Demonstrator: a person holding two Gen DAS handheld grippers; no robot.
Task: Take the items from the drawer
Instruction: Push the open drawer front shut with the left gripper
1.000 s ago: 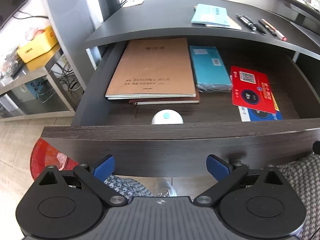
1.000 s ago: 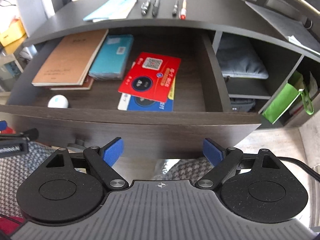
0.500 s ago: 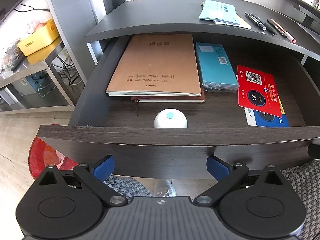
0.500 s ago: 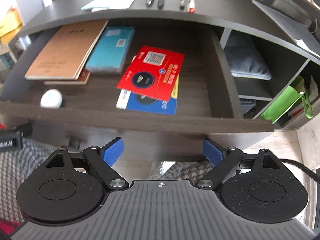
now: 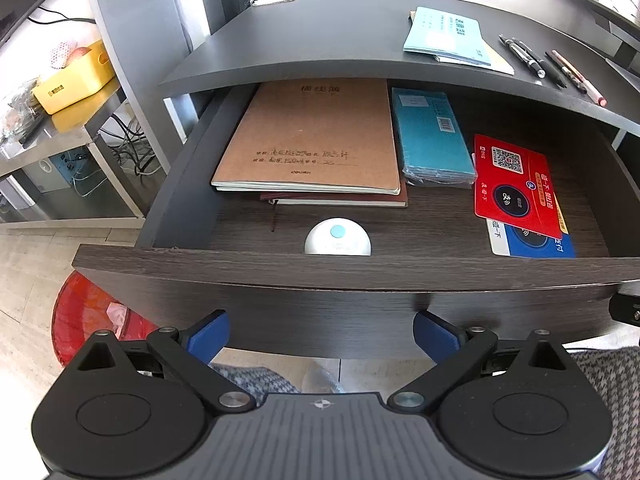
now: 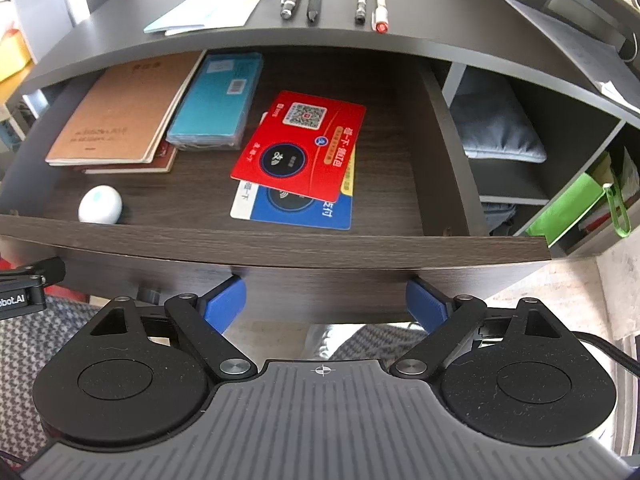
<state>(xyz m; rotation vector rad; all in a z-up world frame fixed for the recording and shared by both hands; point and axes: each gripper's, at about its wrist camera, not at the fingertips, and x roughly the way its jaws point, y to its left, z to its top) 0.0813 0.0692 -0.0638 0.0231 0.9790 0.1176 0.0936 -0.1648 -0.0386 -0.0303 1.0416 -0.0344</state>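
The dark wood drawer (image 5: 280, 276) (image 6: 280, 244) stands pulled out under the desk top. In it lie a brown notebook (image 5: 316, 140) (image 6: 124, 116) on a maroon book, a teal packet (image 5: 434, 140) (image 6: 218, 104), a red card (image 5: 514, 184) (image 6: 304, 144) over a blue card (image 5: 532, 242) (image 6: 296, 208), and a small white round device (image 5: 338, 236) (image 6: 100, 204) near the front wall. My left gripper (image 5: 322, 338) and right gripper (image 6: 324, 306) are both open and empty, in front of and below the drawer front.
On the desk top (image 5: 340, 28) lie a light blue booklet (image 5: 444, 36) (image 6: 216, 0) and several pens (image 5: 548, 64) (image 6: 336, 0). Shelf cubbies with a grey pouch (image 6: 496, 124) and green folder (image 6: 576, 208) are to the right. A metal rack with a yellow box (image 5: 72, 80) is to the left.
Both grippers have risen and tilted down, so more of the drawer's inside shows. The drawer's contents have not moved. Both grippers stay open.
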